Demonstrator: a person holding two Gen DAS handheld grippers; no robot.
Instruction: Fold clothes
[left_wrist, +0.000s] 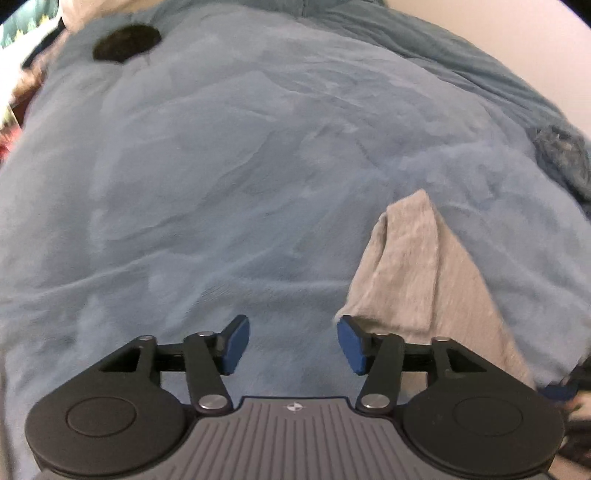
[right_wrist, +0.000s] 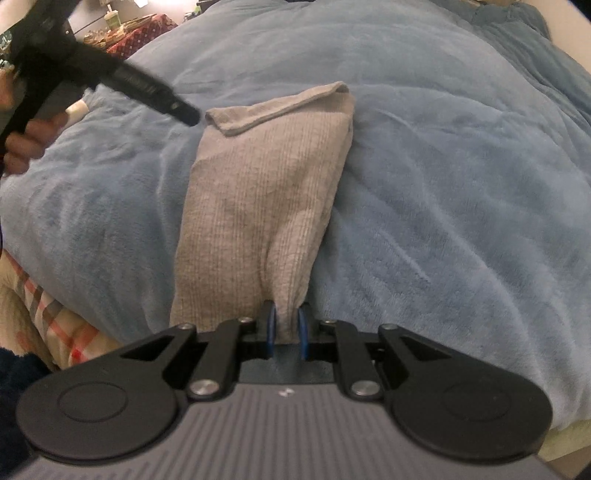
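Lengthwise on the blue fleece blanket (right_wrist: 443, 184) lies the grey ribbed garment (right_wrist: 258, 206), doubled into a strip. Right gripper (right_wrist: 287, 328) pinches its near edge, apparently anchoring it; left gripper (left_wrist: 293, 343), jaws apart, holds nothing.

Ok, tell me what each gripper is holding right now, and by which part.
The right gripper pinches the grey ribbed garment at its near edge, close to the right corner. The left gripper is open and holds nothing, just left of that garment.
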